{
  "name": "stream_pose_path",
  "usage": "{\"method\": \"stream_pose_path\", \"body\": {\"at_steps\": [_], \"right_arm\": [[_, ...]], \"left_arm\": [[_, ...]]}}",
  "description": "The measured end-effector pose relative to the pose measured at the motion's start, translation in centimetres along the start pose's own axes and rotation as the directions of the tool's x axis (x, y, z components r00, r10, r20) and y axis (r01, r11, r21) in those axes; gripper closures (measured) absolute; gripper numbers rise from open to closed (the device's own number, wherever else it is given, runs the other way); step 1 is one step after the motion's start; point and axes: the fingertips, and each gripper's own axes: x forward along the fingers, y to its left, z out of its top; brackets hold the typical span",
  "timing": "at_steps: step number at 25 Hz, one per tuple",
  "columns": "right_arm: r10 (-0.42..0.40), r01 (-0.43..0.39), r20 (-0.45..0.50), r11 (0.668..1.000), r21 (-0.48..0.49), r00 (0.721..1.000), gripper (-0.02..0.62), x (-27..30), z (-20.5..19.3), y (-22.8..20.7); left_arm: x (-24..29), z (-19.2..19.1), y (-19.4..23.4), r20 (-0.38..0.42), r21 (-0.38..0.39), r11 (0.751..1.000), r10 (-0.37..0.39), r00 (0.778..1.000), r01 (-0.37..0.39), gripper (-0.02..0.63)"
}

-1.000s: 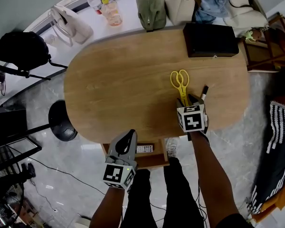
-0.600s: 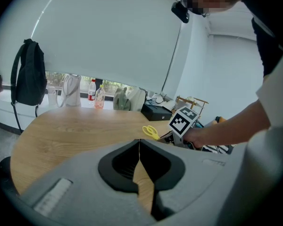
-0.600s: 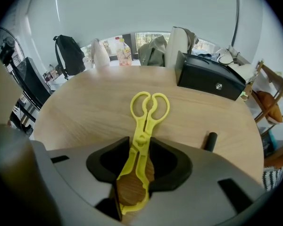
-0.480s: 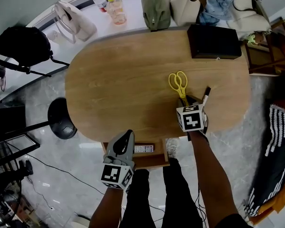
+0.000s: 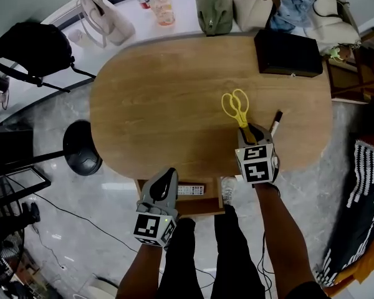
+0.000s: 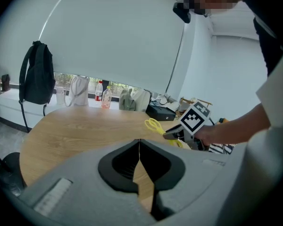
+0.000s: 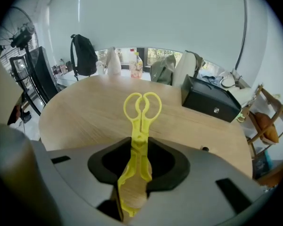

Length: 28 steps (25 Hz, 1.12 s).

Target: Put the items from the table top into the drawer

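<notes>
Yellow scissors [image 5: 235, 104] point handles-first toward the far side of the wooden table [image 5: 162, 104]. My right gripper [image 5: 248, 129] is shut on their blade end; its jaws have just been closing, with the scissors [image 7: 141, 112] clamped between the pads of the right gripper [image 7: 140, 149]. A black marker pen [image 5: 275, 123] lies on the table just right of that gripper. My left gripper [image 5: 168, 174] is shut and empty below the table's near edge, beside the open wooden drawer [image 5: 196, 209]. In its own view the left gripper [image 6: 139, 142] has its jaws meeting at the tip.
A remote control [image 5: 190, 190] lies in the drawer. A black box [image 5: 288, 53] sits at the table's far right. Bags [image 5: 215, 5] and bottles [image 5: 164, 8] line the ledge behind. A black stool [image 5: 82, 156] stands left of the table, and the person's legs are below the drawer.
The right gripper's jaws have closed onto the scissors, and gripper and scissors have shifted slightly, away from the pen. The left gripper stays beside the drawer.
</notes>
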Motion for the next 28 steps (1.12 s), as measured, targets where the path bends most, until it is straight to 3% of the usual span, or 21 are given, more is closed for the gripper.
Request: {"method": "stream_pose_path", "body": {"at_steps": [7,14,28], "right_arm": [[0.037,-0.028,0.088,0.995,-0.095,0.995,0.488,-4.4,0.9,4.7],[0.074,-0.063,0.119,0.993,-0.101,0.99,0.488,-8.1,-0.1,10.1],[0.1,-0.096,0.022,0.988,-0.124,0.995,0.488,-12.2,-6.9,21.1]], "left_arm": [[-2.2,-0.6,0.8,0.014,-0.002,1.0,0.012,1.0,-0.012,0.589],[-5.7,-2.1,2.6,0.023,-0.012,0.999,0.033,0.999,-0.033,0.589],[-12.3,-4.7,7.4,0.01,0.036,0.999,0.009,1.0,-0.01,0.589]]}}
